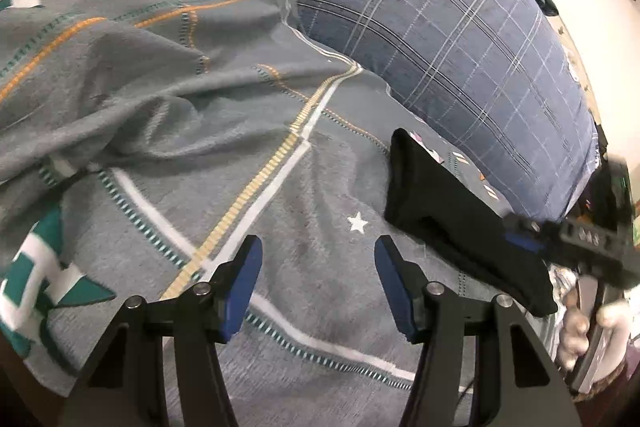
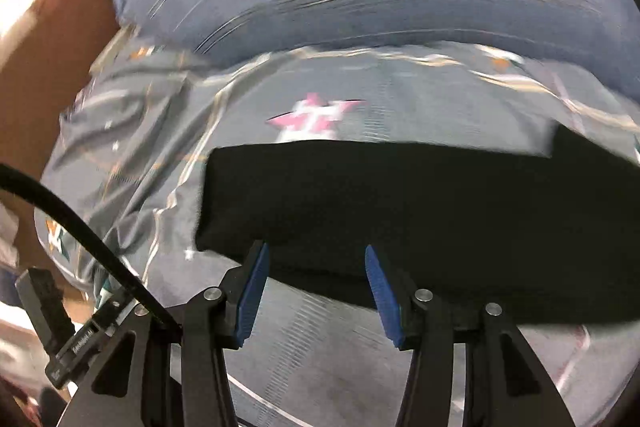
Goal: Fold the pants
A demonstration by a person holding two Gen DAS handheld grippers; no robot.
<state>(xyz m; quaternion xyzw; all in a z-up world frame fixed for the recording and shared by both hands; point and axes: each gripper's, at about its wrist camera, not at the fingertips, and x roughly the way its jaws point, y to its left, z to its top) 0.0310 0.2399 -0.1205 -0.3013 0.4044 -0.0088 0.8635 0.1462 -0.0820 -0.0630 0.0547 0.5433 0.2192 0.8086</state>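
We see the pants as a compact black bundle lying on the grey sheet, near the blue plaid pillow at the far side. In the left view they sit to the right of our left gripper, whose fingers stand apart over bare sheet, holding nothing. Our right gripper has its fingers apart too, just at the near edge of the pants, not clamped on them; that view is blurred. We judge the cloth soft, light and limp, likely to sag and slide off its own layers. A hold on a thick folded edge or corner, pinching all layers together, looks safest.
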